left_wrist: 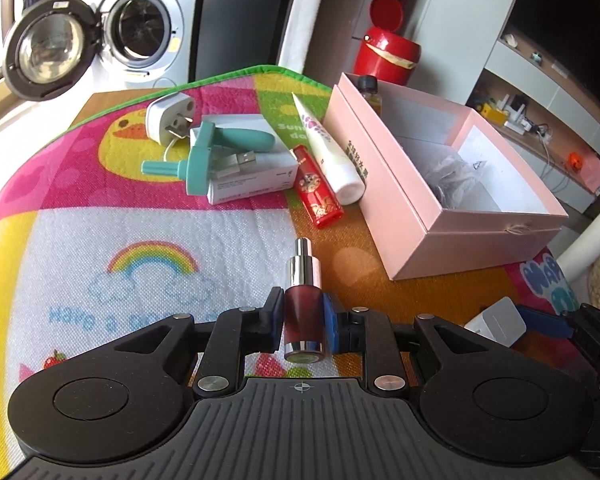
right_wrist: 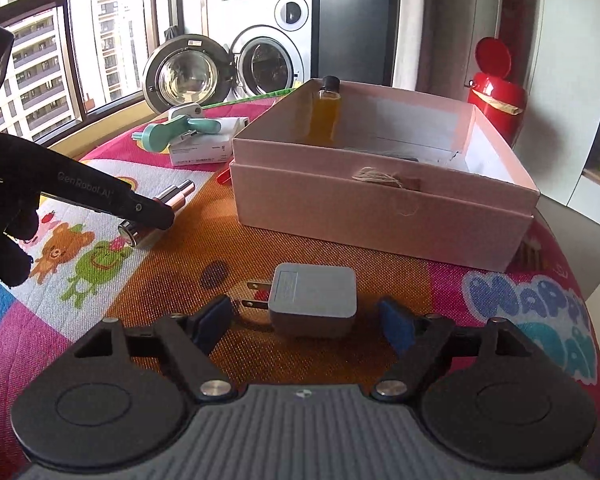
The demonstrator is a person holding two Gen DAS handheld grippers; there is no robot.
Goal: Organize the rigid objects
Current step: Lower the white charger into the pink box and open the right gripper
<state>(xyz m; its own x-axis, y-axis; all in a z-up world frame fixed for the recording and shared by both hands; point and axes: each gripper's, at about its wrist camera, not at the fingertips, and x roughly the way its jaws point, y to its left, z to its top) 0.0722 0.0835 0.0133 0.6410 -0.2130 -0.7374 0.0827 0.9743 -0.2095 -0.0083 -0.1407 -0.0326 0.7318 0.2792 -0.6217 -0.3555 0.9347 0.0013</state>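
Note:
My left gripper (left_wrist: 303,316) is shut on a dark red spray bottle (left_wrist: 303,312) with a silver pump, just above the play mat; it also shows in the right wrist view (right_wrist: 156,210). My right gripper (right_wrist: 306,320) is open, its pads on either side of a white plug adapter (right_wrist: 314,300) lying on the mat, not touching it. The open pink box (left_wrist: 404,184) stands to the right, holding an amber bottle (right_wrist: 325,114) in its far corner. A red lighter (left_wrist: 316,190), a white tube (left_wrist: 332,152), a teal tool (left_wrist: 208,152), a white carton (left_wrist: 256,180) and a white charger (left_wrist: 168,118) lie left of the box.
The colourful play mat (left_wrist: 140,240) covers the table. A red bin (left_wrist: 386,52) with open lid stands behind the box. A washing machine (left_wrist: 140,28) with open door is at the back. Shelves (left_wrist: 540,120) stand at the right.

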